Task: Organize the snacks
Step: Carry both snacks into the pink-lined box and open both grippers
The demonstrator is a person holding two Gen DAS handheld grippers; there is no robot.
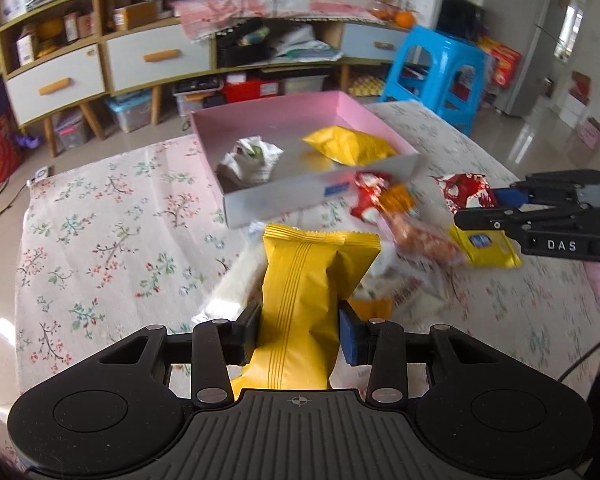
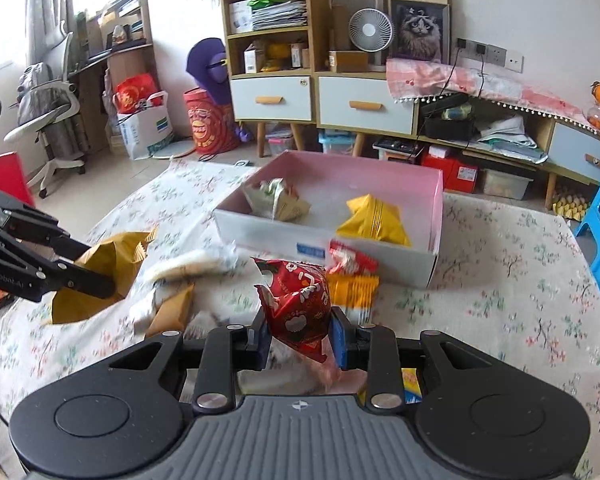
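My left gripper is shut on a yellow snack pack and holds it above the loose snack pile, short of the box. My right gripper is shut on a red snack pack, also above the pile. The pink-lined box stands ahead on the floral tablecloth; it holds a yellow pack and a white-green pack. The box also shows in the right wrist view, with the left gripper and its yellow pack at the left. The right gripper shows at the right of the left wrist view.
Loose snacks lie before the box: a red-orange pack, a pink pack, a yellow pack, white packs. A blue stool stands beyond the table's right corner. Cabinets line the wall behind.
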